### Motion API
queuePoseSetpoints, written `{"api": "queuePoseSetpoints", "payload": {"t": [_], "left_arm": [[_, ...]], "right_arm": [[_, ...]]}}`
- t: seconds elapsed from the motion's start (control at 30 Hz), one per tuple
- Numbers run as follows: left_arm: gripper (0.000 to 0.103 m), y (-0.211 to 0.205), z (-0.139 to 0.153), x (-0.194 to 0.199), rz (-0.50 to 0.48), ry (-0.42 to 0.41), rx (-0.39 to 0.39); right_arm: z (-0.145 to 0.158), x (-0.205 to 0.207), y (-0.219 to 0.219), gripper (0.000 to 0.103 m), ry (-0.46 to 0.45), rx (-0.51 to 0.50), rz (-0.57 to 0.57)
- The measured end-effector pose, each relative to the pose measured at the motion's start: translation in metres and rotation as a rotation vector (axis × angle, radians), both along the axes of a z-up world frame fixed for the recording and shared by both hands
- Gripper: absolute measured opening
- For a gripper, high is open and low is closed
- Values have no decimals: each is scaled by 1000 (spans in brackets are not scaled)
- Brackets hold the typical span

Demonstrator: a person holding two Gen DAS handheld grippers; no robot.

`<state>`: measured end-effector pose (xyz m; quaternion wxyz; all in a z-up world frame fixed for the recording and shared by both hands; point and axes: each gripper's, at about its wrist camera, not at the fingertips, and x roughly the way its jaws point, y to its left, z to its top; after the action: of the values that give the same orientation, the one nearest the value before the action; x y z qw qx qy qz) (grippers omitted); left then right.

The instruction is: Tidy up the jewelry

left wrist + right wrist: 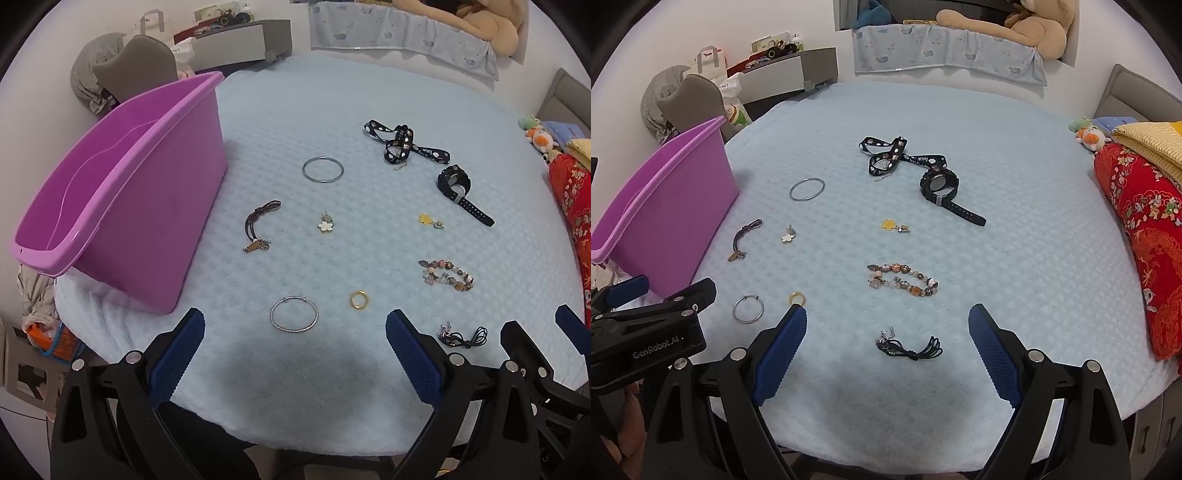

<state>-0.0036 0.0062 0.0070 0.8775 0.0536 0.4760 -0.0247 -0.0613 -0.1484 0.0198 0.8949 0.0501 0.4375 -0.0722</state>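
Jewelry pcs scattered on blue blanket (pixel 369 92) (purple bin (pixel 122 206) left), both grippers (pixel 295 332) (pixel 886 328) spread, empty.

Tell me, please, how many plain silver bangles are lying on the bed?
2. One silver bangle lies farther back, right of the purple bin; the other bangle lies near the front, left of the gold ring. None seems hidden.

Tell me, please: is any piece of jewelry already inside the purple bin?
No, the purple bin shows only its bare inner walls, and pieces such as the gold ring lie on the blue blanket.
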Motion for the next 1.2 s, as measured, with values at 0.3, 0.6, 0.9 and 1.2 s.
{"api": "queuePoseSetpoints", "payload": {"t": [0.3, 0.6, 0.9, 1.2], "left_arm": [[97, 0, 1, -1, -1, -3, 0], [97, 0, 1, -1, 0, -2, -1], [97, 0, 1, -1, 0, -2, -1], [97, 0, 1, -1, 1, -3, -2]], "right_arm": [[-1, -2, 0, 85, -2, 8, 7], [-1, -2, 0, 85, -3, 8, 7], [-2, -2, 1, 85, -3, 9, 6], [-2, -2, 1, 85, -3, 11, 8]]}}
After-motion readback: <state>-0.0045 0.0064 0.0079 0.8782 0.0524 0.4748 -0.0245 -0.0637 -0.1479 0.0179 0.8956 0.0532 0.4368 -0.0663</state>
